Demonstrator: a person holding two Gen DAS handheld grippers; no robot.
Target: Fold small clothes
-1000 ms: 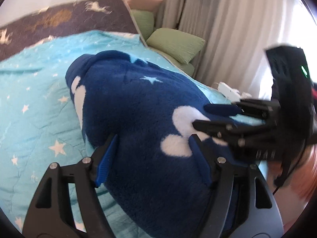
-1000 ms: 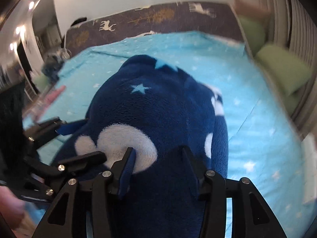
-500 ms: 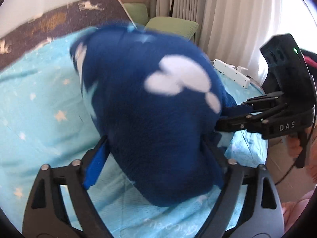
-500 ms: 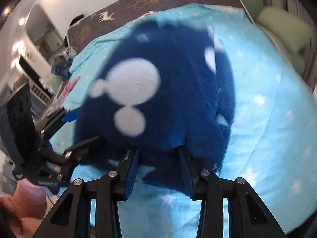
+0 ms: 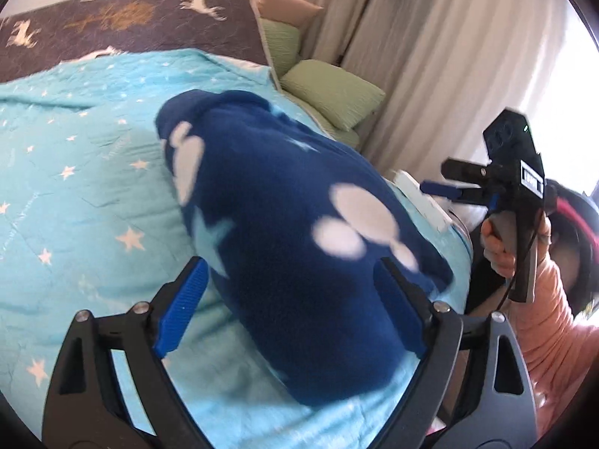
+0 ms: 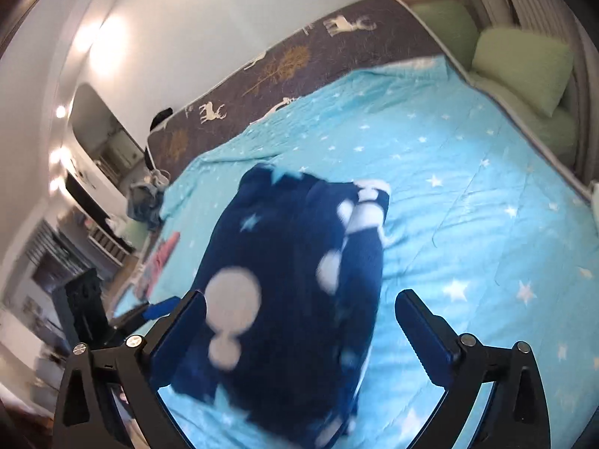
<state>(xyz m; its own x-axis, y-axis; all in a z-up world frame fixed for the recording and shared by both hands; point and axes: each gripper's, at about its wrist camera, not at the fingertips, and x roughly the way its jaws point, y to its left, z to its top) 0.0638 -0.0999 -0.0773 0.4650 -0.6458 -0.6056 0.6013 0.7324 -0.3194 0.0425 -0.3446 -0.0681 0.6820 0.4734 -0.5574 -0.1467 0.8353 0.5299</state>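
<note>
A dark blue fleece garment (image 5: 292, 224) with white dots and pale stars lies bunched on the light blue star-print bedspread (image 5: 75, 202). It also shows in the right wrist view (image 6: 292, 284). My left gripper (image 5: 290, 299) is open, its jaws wide on either side of the garment's near end, holding nothing. My right gripper (image 6: 299, 333) is open above the garment's near edge. The right gripper also shows in the left wrist view (image 5: 449, 183), raised to the right of the bed, its state unclear there. The left gripper appears at the left in the right wrist view (image 6: 149, 310).
Green pillows (image 5: 333, 91) lie at the bed's far right by the curtains (image 5: 430, 56). A dark deer-print cover (image 5: 123, 26) runs along the head of the bed. A white power strip (image 5: 423, 202) lies at the right bed edge. Clothes (image 6: 161, 258) sit left of the bed.
Both grippers have opened and let go of the fleece garment, which dropped back onto the bedspread. The right gripper has pulled back and risen away from the garment.
</note>
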